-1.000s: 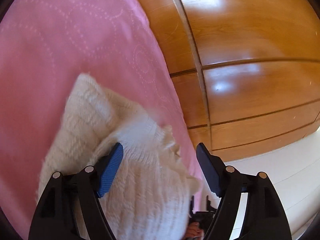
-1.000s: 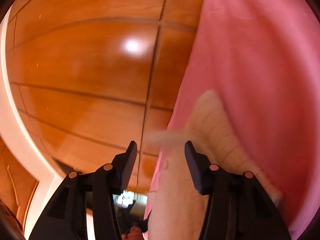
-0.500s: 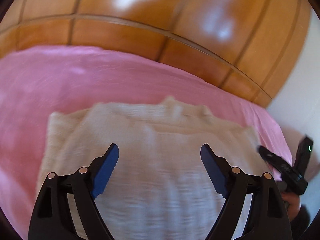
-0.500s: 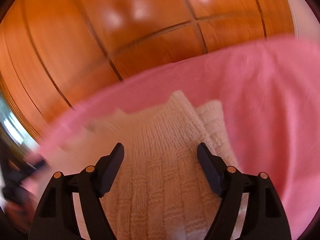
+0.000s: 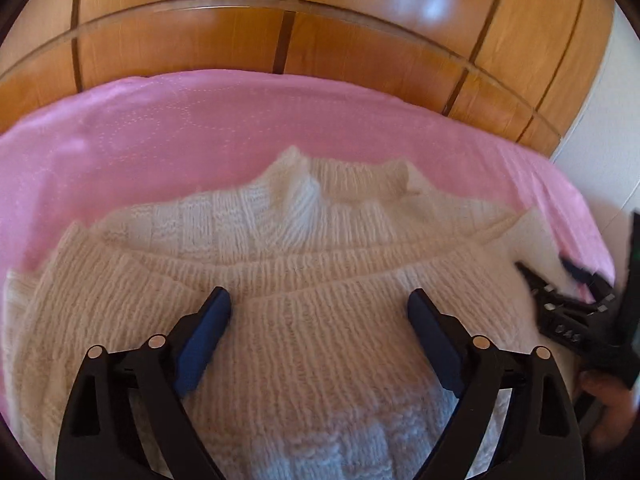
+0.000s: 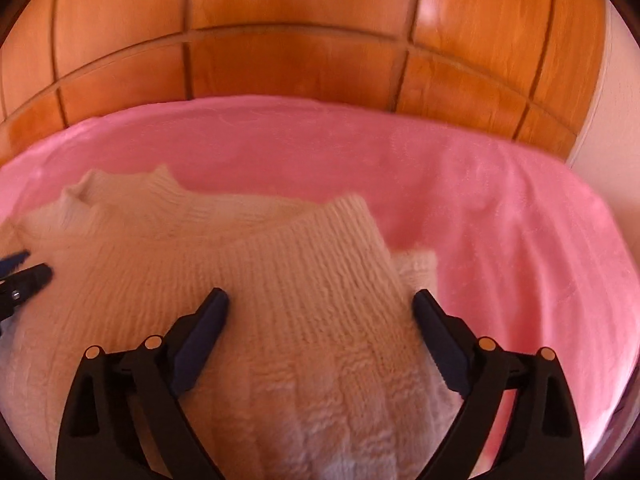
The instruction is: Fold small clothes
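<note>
A cream knit sweater (image 5: 320, 248) is lying on a pink bedspread (image 5: 180, 120), partly folded, its collar pointing toward the wooden headboard (image 5: 300, 36). The left claw (image 5: 318, 306) is hovering just above the garment's near half with its jaws wide apart and gripping nothing, the blue pads (image 5: 200, 332) standing either side of a ribbed hem that is lying doubled over the chest. The right claw (image 6: 320, 310) is likewise standing apart and empty, poised over the sweater's (image 6: 248, 280) right edge, where one knit layer is resting on another and a small corner is peeking out beside it on the bedspread (image 6: 480, 200). Each claw is showing at the rim of the other's view, which suggests the pair are working side by side, one at each flank of the garment.

The sweater appears to be lying flat so that a fold can hold without being pinched; the thick, fuzzy knit is likely springy and may creep open. With both claws spread over the cloth, the person seems to be between grips, either smoothing the fold or choosing where to seize next. Whether either claw is touching the knit cannot be told. The headboard (image 6: 300, 52) is closing off the far side of the bed.
</note>
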The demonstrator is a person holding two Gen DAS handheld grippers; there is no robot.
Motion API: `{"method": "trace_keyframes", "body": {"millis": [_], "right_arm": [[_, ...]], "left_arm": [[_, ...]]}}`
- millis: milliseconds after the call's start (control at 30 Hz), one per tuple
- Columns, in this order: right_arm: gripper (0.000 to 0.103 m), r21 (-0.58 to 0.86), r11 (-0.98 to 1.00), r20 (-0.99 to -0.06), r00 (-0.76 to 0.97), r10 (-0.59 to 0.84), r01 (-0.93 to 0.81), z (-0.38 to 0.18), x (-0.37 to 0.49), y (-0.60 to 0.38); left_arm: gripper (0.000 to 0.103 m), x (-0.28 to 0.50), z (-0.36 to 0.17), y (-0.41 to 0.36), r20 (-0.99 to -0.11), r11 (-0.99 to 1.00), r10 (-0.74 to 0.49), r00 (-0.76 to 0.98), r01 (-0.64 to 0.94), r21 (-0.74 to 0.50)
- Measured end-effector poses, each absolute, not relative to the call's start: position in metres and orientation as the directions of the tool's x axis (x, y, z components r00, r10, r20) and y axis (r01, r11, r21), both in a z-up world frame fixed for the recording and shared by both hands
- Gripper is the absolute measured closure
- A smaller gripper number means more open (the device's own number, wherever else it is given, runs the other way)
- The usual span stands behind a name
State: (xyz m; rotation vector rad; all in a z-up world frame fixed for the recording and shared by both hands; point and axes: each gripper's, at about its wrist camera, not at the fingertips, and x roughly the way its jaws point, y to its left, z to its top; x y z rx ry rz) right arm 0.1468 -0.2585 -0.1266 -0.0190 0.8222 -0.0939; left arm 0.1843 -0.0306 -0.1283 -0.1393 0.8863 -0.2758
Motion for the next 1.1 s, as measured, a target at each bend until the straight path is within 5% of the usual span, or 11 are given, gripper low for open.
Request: {"method": "trace_keyframes", "body": {"millis": [467, 633, 833, 967, 1100], "right_arm": [[0.008, 0.003, 0.996, -0.724, 0.687, -0.059, 0.088, -0.123, 0.142, -0.267], [0.008, 0.004, 0.996, -0.721, 0.69, -0.06, 0.091, -0.12, 0.139, -0.265], [0.006, 0.021, 0.996, -0.724, 0.688, -0.048, 0.091, -0.119, 0.14, -0.265], [0.004, 0.154, 0.985, -0.659, 0.751, 0.047, 0.073, -0.105, 0.118, -0.278], [0.002, 0.121, 0.983, -0.659, 0.752, -0.025, 0.139, -0.095, 0.081, -0.295]], "left_arm": [[0.014, 0.147, -0.108, -0.002, -0.704, 0.982, -0.169, 0.69, 0.052, -0.184], [0.014, 0.161, -0.124, 0.035, -0.766, 0.993, 0.055, 0.64, -0.114, -0.023], [0.007, 0.163, -0.133, 0.042, -0.765, 0.996, 0.005, 0.644, -0.069, -0.052], [0.007, 0.146, -0.122, 0.047, -0.73, 0.992, -0.044, 0.682, -0.06, -0.115], [0.007, 0.109, -0.108, 0.047, -0.683, 0.993, -0.025, 0.73, -0.061, -0.102]]}}
